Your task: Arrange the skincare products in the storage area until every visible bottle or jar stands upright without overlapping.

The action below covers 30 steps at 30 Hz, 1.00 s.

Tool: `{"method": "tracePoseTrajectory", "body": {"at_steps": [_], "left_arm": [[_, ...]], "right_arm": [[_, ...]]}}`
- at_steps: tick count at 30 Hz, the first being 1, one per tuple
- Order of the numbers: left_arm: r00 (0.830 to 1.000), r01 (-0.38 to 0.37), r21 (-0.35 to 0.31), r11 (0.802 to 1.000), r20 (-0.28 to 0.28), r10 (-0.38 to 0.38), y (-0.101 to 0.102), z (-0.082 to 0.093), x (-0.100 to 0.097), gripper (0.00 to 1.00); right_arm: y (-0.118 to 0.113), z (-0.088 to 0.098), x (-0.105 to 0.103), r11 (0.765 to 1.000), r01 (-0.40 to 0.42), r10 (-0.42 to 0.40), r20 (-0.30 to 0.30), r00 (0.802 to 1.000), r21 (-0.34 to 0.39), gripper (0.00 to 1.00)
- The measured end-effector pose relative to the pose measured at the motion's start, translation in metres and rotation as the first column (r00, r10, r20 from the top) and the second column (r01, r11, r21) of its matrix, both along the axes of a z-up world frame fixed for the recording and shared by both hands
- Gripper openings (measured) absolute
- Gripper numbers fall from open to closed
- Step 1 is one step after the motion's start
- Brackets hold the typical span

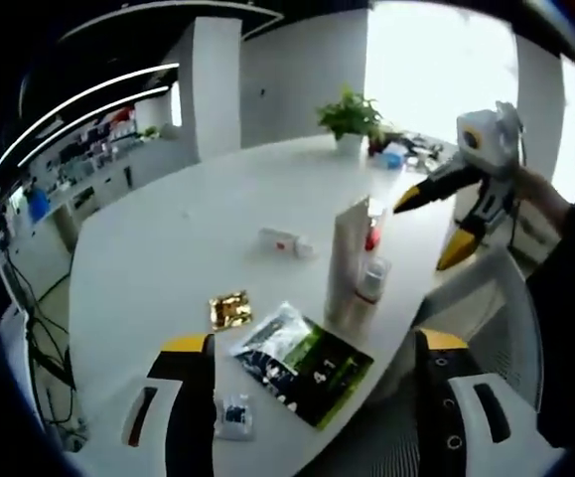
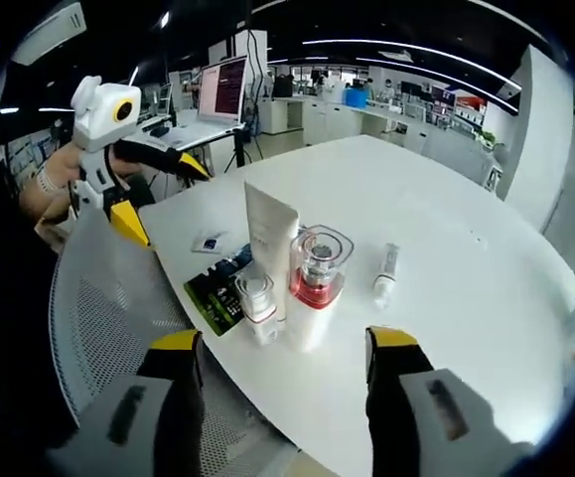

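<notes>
A tall white tube stands upright near the table edge. Beside it stand a small white-capped bottle and a red bottle with a clear cap. A small tube lies flat, apart from that group. My left gripper is open and empty, held back from the table edge. My right gripper is also open and empty, just short of the standing bottles.
On the white table lie a green-black packet, a gold sachet and a small sachet. A mesh chair sits at the edge. A potted plant stands far off.
</notes>
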<state>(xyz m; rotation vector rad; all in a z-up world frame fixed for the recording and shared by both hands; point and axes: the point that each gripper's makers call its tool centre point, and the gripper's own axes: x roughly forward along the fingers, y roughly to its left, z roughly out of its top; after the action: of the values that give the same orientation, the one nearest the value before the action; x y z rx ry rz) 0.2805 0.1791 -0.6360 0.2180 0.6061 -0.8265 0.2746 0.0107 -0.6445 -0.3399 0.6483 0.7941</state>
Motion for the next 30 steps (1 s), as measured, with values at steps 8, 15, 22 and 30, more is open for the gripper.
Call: {"method": "tracePoseTrajectory", "body": {"at_steps": [8,15,22,30], "left_arm": [[0.998,-0.056,-0.001,0.998,-0.013,0.056,0.017,0.003,0.001,0.91],[0.998,-0.061,0.014,0.998,-0.008,0.061,0.024,0.002,0.002,0.96],[0.998,-0.057,0.019,0.998,-0.022,0.057,0.026,0.0,0.003,0.97],[0.997,-0.07,0.025,0.997,-0.025,0.071,0.03,-0.002,0.008,0.97]], "right_arm": [[-0.004,0.004,0.004,1.0,0.014,-0.013,0.015,1.0,-0.008,0.85],[-0.004,0.004,0.006,1.0,0.011,-0.011,0.011,1.0,0.0,0.96],[-0.003,0.004,0.01,1.0,0.004,-0.004,0.01,1.0,-0.003,0.99],[-0.006,0.004,0.017,1.0,0.003,-0.003,0.014,1.0,-0.01,0.99]]}}
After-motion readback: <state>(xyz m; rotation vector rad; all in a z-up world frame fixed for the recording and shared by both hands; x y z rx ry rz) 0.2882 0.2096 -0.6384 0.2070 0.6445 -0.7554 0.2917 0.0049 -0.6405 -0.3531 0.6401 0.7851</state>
